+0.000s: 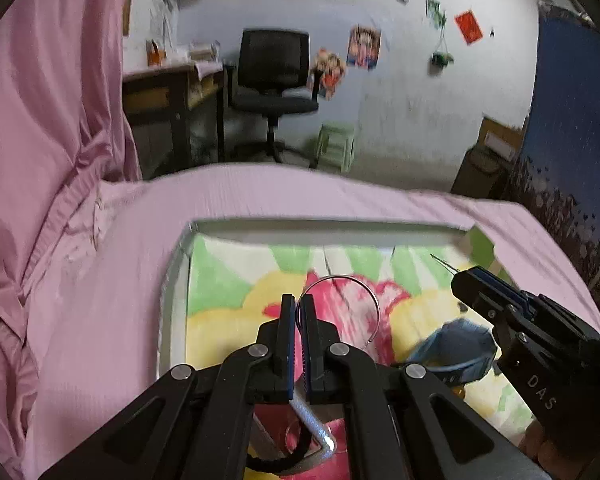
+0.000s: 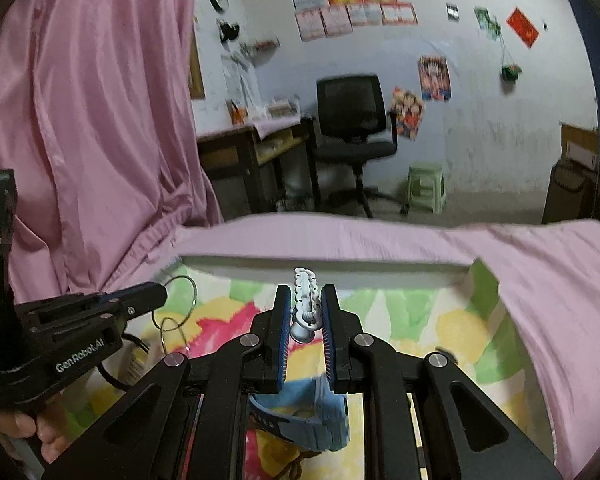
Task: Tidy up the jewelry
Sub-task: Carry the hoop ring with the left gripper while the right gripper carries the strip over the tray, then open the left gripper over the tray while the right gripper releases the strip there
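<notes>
While both tongs hover over tray (image 1: 176, 276) w/ floral liner on pink bed (image 1: 100, 280): left tongs (image 1: 298, 308) pinch thin silver hoop (image 1: 340, 304), hoop raised above liner, jaws nearly together. Right tongs (image 2: 306, 312) pinch white-silver beaded clip piece (image 2: 306, 304), upright btwn blue pads. Blue watch (image 2: 312, 416) lies on liner under right tongs. Metal L-shaped bar (image 1: 312, 424) below left tongs. Bkgd: office chair (image 2: 350, 120), green stool (image 2: 426, 186).
</notes>
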A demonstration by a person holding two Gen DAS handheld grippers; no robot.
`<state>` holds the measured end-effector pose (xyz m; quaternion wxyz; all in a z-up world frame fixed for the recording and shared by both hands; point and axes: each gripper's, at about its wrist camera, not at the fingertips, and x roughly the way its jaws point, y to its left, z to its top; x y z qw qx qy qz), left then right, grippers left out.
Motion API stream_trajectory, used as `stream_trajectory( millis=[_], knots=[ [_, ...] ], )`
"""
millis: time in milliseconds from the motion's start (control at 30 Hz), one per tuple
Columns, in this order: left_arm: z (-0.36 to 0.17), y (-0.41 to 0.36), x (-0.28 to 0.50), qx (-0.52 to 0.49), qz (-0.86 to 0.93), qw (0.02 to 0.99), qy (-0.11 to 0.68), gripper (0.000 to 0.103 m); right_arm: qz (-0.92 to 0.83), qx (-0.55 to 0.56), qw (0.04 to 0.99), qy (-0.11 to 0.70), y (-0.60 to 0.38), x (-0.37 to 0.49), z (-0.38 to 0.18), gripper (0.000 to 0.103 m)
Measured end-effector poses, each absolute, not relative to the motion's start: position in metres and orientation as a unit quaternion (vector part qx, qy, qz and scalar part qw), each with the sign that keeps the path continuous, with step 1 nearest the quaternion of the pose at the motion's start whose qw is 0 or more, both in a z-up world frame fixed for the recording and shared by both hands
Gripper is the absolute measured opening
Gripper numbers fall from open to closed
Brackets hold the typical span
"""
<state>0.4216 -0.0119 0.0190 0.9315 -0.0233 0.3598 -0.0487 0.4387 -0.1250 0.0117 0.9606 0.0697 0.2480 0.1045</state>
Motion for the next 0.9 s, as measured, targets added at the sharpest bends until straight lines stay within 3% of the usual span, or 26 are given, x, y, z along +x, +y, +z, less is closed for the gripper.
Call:
stream_trajectory(
  millis=[567,633,700,767,900],
  knots=[
    [0.009,0.000,0.426,-0.048,-0.049,0.911,0.407,0.004,0.109,0.073,0.933,0.337,-0.125,0.455,-0.015,0.014],
    [0.011,0.002,0.422,-0.052,-0.051,0.912,0.404,0.004,0.109,0.073,0.933,0.336,-0.124,0.454,-0.015,0.018],
    [0.012,0.004,0.419,-0.056,-0.051,0.914,0.399,0.004,0.111,0.076,0.934,0.331,-0.126,0.450,-0.015,0.029],
    [0.013,0.006,0.414,-0.062,-0.051,0.916,0.394,0.004,0.112,0.080,0.936,0.323,-0.128,0.445,-0.012,0.035],
    [0.014,0.010,0.401,-0.073,-0.049,0.921,0.380,0.009,0.114,0.085,0.941,0.307,-0.132,0.436,-0.005,0.037]
  ],
)
